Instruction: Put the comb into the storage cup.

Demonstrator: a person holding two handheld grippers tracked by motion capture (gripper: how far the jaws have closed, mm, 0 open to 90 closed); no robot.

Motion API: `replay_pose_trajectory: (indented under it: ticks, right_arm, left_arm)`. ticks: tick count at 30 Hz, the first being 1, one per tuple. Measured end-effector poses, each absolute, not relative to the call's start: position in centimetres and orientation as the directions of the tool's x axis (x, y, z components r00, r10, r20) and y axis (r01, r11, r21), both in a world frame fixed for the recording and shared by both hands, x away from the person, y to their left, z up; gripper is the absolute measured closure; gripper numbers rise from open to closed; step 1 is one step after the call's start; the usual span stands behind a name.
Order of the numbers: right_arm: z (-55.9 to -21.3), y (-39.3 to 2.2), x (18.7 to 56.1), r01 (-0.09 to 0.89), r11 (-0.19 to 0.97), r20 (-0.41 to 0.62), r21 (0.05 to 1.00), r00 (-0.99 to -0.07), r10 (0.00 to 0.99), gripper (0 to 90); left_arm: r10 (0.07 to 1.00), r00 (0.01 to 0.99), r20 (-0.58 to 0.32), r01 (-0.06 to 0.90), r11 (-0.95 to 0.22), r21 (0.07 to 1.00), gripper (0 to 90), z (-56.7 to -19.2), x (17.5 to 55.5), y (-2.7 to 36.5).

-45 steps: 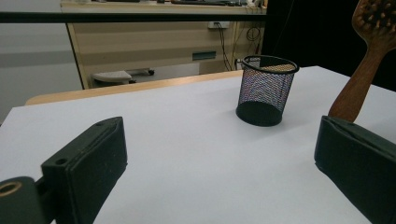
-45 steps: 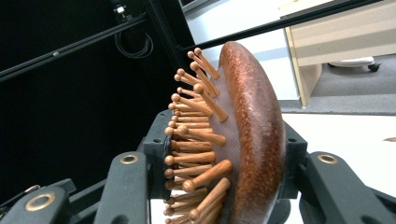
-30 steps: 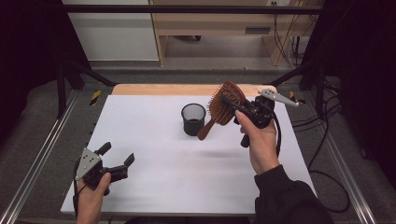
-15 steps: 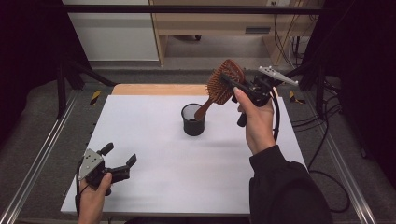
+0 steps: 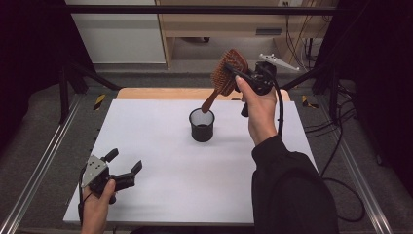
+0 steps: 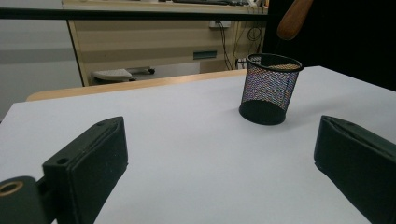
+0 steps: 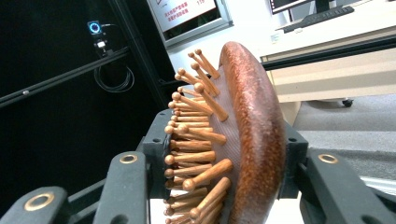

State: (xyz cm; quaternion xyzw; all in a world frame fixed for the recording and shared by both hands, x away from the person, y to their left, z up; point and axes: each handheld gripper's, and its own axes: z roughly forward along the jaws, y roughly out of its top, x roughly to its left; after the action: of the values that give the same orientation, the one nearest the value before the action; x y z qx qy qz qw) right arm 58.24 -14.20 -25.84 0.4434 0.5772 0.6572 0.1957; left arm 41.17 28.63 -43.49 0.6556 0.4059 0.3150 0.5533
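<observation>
A brown wooden hairbrush (image 5: 225,74) is clamped by its head in my right gripper (image 5: 241,74), raised above the table with its handle slanting down toward the black mesh cup (image 5: 201,125). The handle tip hangs just over the cup's rim. In the right gripper view the brush head (image 7: 243,140) sits between both jaws, bristles facing left. My left gripper (image 5: 122,168) rests at the near left of the white table (image 5: 160,161), open, nothing between its fingers. From the left gripper view the mesh cup (image 6: 269,88) stands ahead, the brush handle (image 6: 292,17) above it.
A wooden strip (image 5: 160,93) runs along the table's far edge. Metal rails (image 5: 44,161) flank both sides. Cables (image 5: 336,146) trail on the floor at the right. A cabinet and desk (image 5: 214,29) stand behind the table.
My right hand has carried the brush up and leftward, so the handle tip now hangs over the mesh cup. The left gripper has stayed put.
</observation>
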Motion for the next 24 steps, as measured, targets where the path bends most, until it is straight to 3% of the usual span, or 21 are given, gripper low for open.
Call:
replay_pose_trajectory:
  ticks: [24]
  right_arm:
    - [-26.85, -13.48, 59.24, 0.259, -0.234, 0.339, 0.937, -0.518, 0.785, 51.5]
  left_arm:
    - [0.889, 0.457, -0.041, 0.180, -0.047, 0.983, 2.9, -43.39, 41.25, 29.23]
